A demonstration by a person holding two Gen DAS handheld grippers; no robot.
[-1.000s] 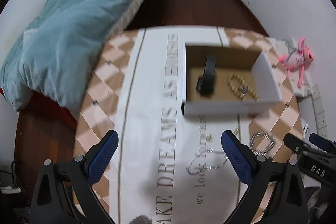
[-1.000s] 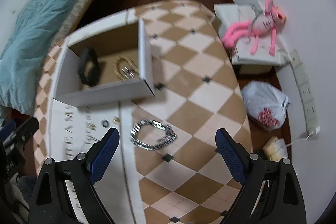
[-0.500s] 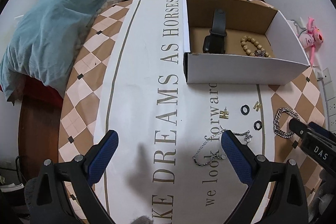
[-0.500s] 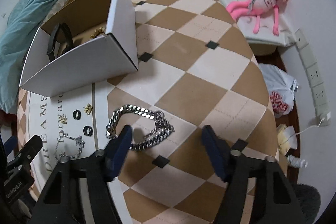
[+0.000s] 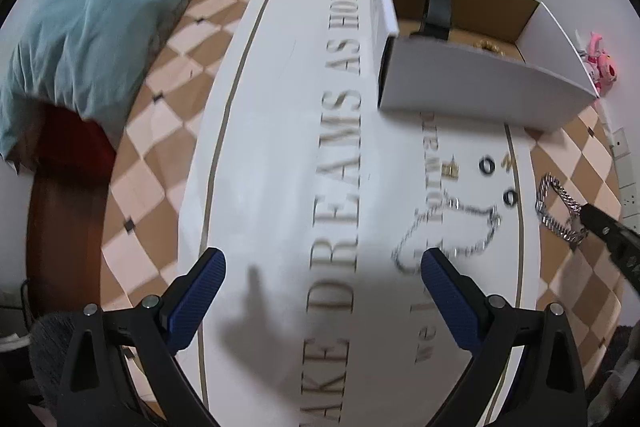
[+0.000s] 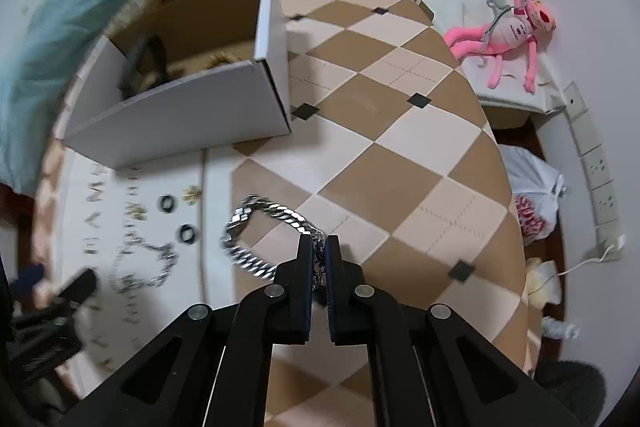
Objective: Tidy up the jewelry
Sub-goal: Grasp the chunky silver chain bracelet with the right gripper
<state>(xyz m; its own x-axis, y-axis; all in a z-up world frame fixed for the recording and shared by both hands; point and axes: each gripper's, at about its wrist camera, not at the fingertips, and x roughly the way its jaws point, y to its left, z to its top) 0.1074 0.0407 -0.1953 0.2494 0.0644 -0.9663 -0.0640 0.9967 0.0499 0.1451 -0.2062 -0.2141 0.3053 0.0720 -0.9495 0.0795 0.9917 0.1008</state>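
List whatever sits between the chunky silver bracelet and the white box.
Right wrist view: only bare checkered tabletop lies between the silver bracelet and white box.

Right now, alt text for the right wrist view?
The right tongs are shut on a chunky silver chain bracelet lying on the checkered table. Behind it stands an open white box; two black rings lie to the left.

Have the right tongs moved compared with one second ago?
Yes. The right tongs came down toward the table and closed on the silver chain bracelet, which lay ahead of them before.
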